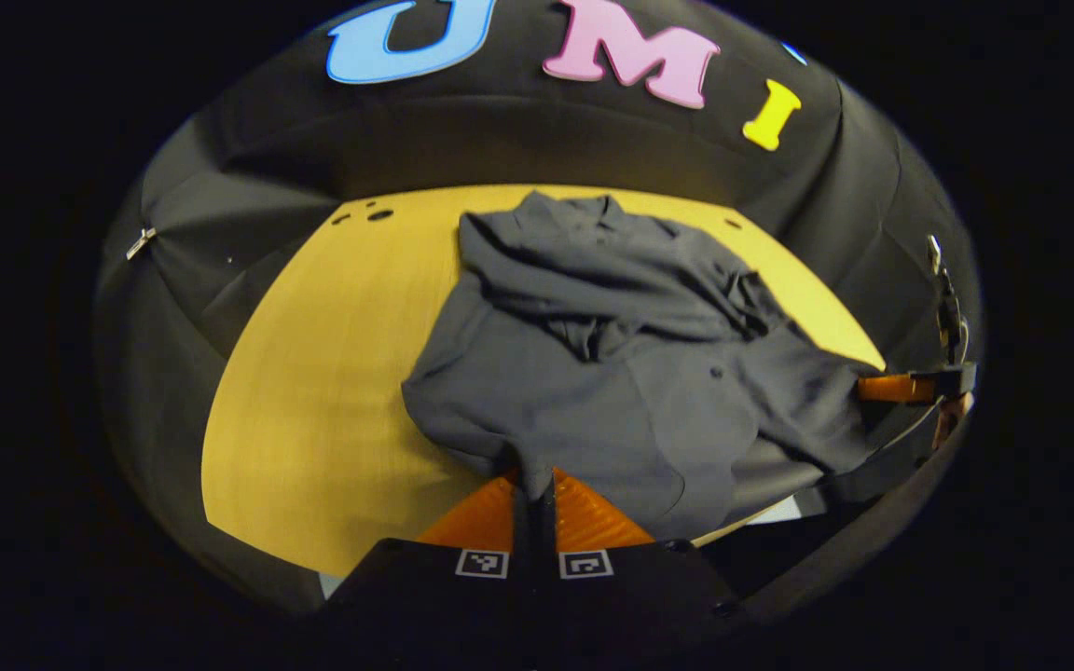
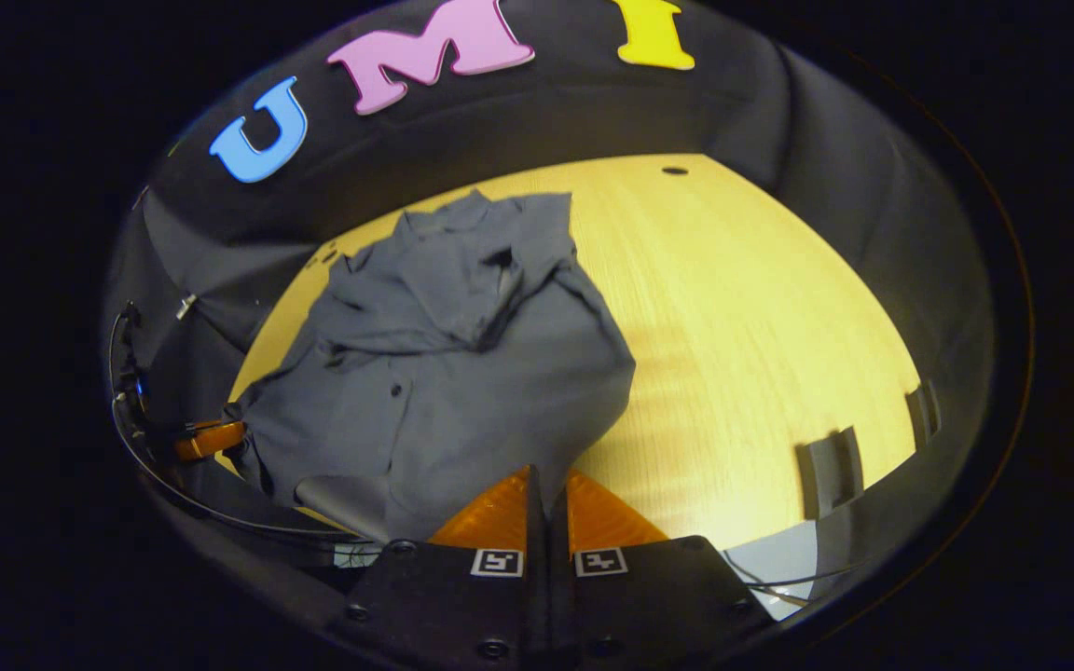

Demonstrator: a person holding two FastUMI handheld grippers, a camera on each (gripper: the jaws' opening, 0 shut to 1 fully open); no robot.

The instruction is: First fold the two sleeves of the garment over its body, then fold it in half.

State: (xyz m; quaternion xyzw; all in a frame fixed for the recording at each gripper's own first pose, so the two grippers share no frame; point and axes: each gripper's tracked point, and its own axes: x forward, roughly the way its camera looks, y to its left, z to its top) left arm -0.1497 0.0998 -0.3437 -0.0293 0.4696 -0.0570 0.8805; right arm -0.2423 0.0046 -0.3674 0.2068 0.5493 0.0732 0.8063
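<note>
A dark grey shirt point(image 1: 621, 373) lies on the yellow wooden table point(image 1: 313, 391), its 2 sleeves point(image 1: 593, 270) already folded over the body. The left gripper point(image 1: 534, 485) has its jaws closed on the near hem. The right gripper point(image 2: 546, 489) pinches the hem at the other corner, jaws closed on the cloth as well.

Each handheld gripper has a black housing: the left gripper point(image 1: 534, 485) bears two small square black-and-white markers just behind its ribbed fingers; the right gripper point(image 2: 546, 485) has the same pair, with round screws behind them along the housing's edge.
</note>
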